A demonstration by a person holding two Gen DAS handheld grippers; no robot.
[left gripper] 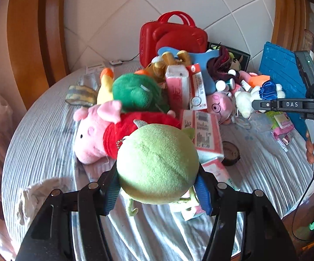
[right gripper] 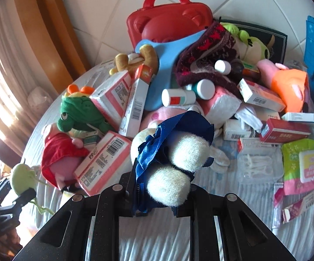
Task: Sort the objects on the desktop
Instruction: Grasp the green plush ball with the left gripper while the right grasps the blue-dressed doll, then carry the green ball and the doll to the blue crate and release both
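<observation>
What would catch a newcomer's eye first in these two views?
A round light-green plush fills the left wrist view, clamped between the left gripper jaws. The right gripper grips a white plush in blue cloth. Behind the heap, a red case stands against the tiled wall.

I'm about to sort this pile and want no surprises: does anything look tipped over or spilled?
Yes: two white bottles lie on their sides in the heap, caps on, nothing spilled. A clear case of floss picks lies flat on the cloth, apparently closed.
</observation>
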